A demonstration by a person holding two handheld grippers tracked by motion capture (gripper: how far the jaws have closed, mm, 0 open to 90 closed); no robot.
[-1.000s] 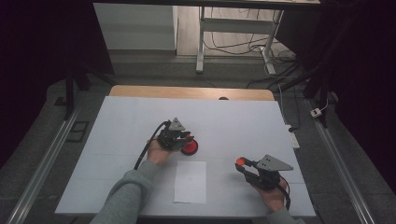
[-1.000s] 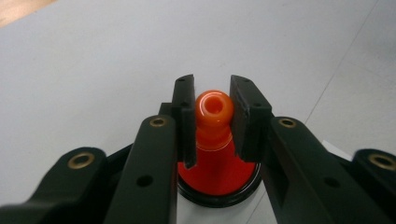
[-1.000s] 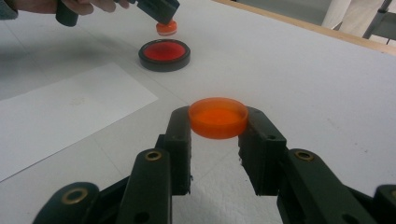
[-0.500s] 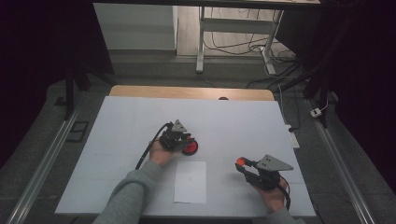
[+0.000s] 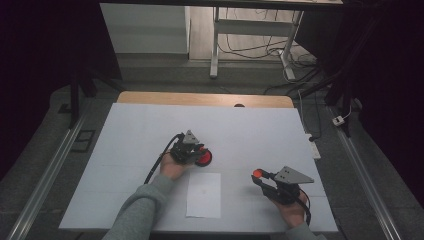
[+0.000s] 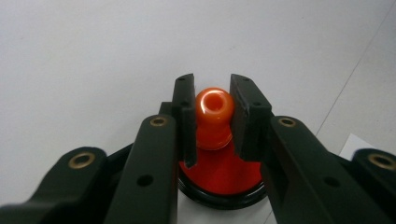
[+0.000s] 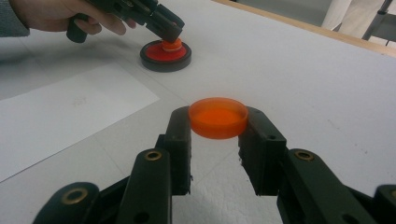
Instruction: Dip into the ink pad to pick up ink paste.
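A red disc in a black rim [image 5: 205, 159] lies on the white table [image 5: 250, 130], with an orange knob [image 6: 214, 106] rising from its middle. My left gripper [image 5: 198, 153] points down onto it, and its jaws are shut on the knob [image 6: 212, 112]. Farther right, near the table's front, my right gripper [image 5: 258, 176] is held level just above the table. It is shut on a flat round orange cap [image 7: 218, 116], which is pinched by its rim. The right gripper view also has the disc [image 7: 166, 53] and the left gripper [image 7: 163, 25] farther off.
A white sheet of paper [image 5: 203, 195] lies flat near the front edge between the two hands, just in front of the disc. A wooden strip [image 5: 200, 98] runs along the table's back edge. Metal rails flank the table, and cables lie on the floor beyond.
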